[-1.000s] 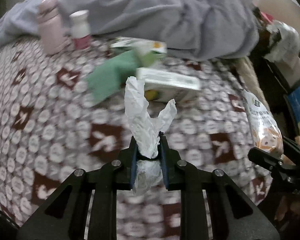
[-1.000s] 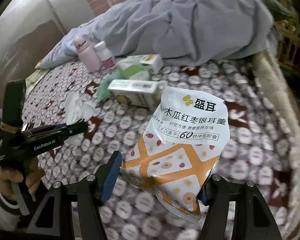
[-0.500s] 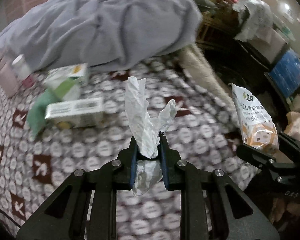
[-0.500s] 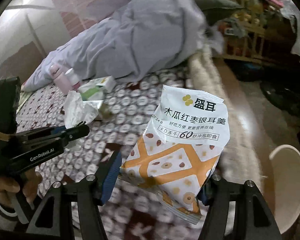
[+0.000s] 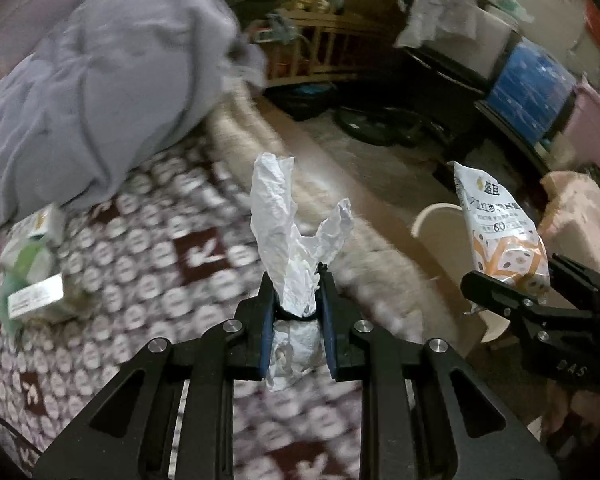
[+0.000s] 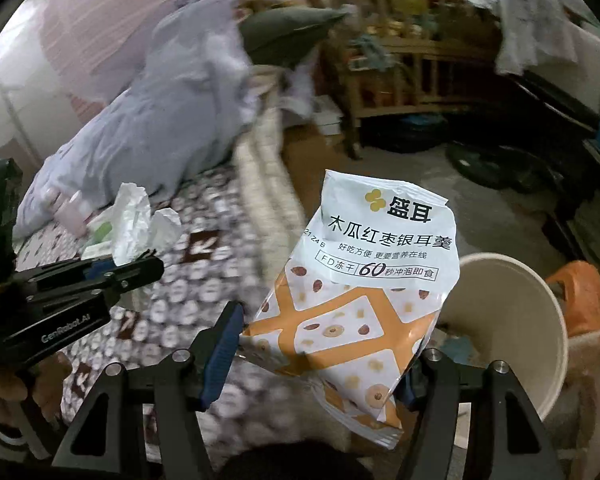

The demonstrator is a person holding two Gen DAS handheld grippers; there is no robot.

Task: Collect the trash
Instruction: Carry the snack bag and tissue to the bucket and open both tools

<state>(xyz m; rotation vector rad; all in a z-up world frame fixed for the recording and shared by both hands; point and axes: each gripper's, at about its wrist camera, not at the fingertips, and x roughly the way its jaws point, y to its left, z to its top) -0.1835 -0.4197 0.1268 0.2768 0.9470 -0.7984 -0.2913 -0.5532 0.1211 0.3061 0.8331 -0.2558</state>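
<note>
Trash is in both your grippers: one crumpled white tissue [image 5: 288, 248] pinched tight between the closed jaws of the left gripper [image 5: 296, 312], and one snack packet [image 6: 356, 292] spanning the right gripper [image 6: 320, 344], whose jaws stand wide but press on the packet's two lower edges. Both pieces hang above the near right edge of the bed, with the cream bin [image 6: 516, 320] on the floor just to the right, its mouth tilted toward you.

To do the drop well, I'd judge you should carry the packet on until it sits squarely over the bin's opening before you spread the right jaws; it is wide and light, so a release at the rim could let it slide off outside. Bring the tissue over second, low to the mouth, and open fully, since soft paper tends to cling to the pads.

Left behind on the patterned bedspread [image 5: 148, 264], at the far left, you have what looks like two cartons [image 5: 36, 296], though motion blur makes that count uncertain, plus something green beside them. One pink bottle [image 6: 70, 212] stands by the grey quilt [image 5: 100, 80]; any second bottle is too smeared to confirm. One orange stool [image 6: 580, 296] sits beyond the bin.
</note>
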